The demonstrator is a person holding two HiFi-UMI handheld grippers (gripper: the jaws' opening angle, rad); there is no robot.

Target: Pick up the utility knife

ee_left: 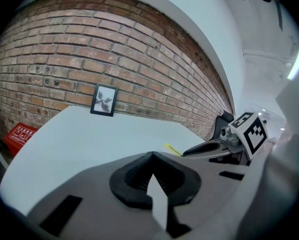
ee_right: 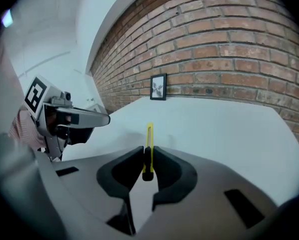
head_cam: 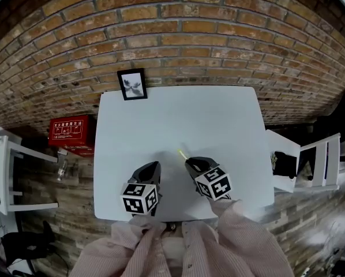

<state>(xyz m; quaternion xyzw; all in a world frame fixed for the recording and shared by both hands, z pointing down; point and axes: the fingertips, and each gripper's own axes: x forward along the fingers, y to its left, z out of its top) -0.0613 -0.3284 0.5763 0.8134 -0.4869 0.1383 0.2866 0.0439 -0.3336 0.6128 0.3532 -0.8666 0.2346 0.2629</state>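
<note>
A slim yellow utility knife (ee_right: 149, 136) with a black rear end is clamped between the pads of my right gripper (ee_right: 148, 149), pointing forward above the white table (head_cam: 178, 117). In the head view its yellow tip (head_cam: 182, 154) sticks out past the right gripper (head_cam: 190, 163), near the table's front edge. My left gripper (head_cam: 155, 165) hovers just to the left of it, jaws together with nothing between them (ee_left: 150, 155). The left gripper view shows the knife (ee_left: 172, 149) at the tip of the right gripper (ee_left: 189, 152).
A small black-framed picture (head_cam: 132, 84) leans on the brick wall (head_cam: 178, 33) at the table's far left. A red box (head_cam: 72, 133) sits on the floor to the left. White chairs stand at the left (head_cam: 5, 172) and the right (head_cam: 317, 163).
</note>
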